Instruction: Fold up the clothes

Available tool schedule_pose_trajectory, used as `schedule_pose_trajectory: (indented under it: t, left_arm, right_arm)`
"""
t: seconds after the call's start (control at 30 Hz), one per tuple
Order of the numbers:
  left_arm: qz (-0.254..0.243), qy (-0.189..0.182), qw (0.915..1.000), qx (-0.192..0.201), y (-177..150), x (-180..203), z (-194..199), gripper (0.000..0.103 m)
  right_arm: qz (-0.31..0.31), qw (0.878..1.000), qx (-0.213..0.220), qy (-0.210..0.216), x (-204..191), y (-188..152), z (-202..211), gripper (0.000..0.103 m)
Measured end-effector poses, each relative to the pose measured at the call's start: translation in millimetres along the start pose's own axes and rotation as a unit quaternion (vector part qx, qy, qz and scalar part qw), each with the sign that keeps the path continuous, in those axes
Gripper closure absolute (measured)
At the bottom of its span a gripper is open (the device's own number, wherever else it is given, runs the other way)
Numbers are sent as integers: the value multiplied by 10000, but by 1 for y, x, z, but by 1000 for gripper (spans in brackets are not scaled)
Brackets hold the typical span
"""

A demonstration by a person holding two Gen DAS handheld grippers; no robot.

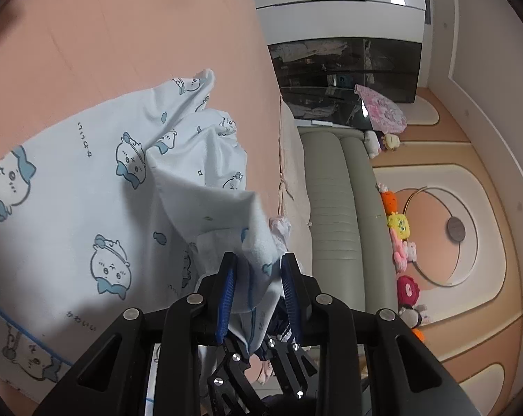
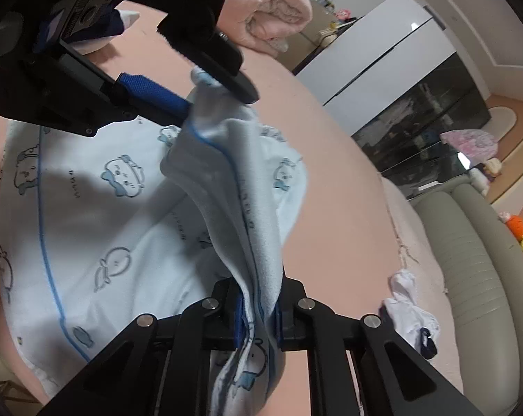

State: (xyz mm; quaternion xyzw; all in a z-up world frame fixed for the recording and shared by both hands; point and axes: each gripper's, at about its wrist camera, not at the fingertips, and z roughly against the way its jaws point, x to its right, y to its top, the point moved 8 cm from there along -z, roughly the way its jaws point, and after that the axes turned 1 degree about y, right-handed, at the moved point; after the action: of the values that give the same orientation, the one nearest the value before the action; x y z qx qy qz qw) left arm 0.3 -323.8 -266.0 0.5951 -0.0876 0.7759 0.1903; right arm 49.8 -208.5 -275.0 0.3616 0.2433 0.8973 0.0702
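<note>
A pink bed sheet (image 2: 330, 159) fills most of both views, and across it lies the pale blue printed garment (image 2: 98, 208), its body spread flat toward nine o'clock in each wrist view while one edge is lifted off the bed. At about one o'clock in the right wrist view a rolled pink blanket (image 2: 278, 10) sits at the bed's far side, and at four o'clock a small white and navy piece of clothing (image 2: 410, 305) lies apart near the bed's edge beside the grey padded bench (image 2: 476, 260). The right gripper (image 2: 258, 315) is closed tight on a blue-piped edge of the garment at six o'clock; the left gripper (image 2: 206, 93), seen at eleven o'clock from the right wrist, pinches the same lifted edge, its pads drawn in on a thicker wad of cloth. The held edge runs between the two grippers as a slack ridge from six toward eleven o'clock, and the flat body lies to its nine o'clock side, so any fold would, I judge, carry that edge over toward nine o'clock, both grippers being equally engaged.
</note>
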Motion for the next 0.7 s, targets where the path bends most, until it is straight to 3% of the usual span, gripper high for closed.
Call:
schedule_pose_trajectory:
  t: [0.23,0.47,0.7]
  left_arm:
    - [-124,44,9999,-18,-3,-1,15,79]
    - [334,-415,9985,142,7,-4,41,79]
    - [102,-76,9993,343,17,3,68,79]
  right_arm:
    - [56,9988,471,81,0,23,32,95]
    - [197,9946,957,338,-13,49,68,95]
    - [363,9917,1012,703,-35,53,74,95]
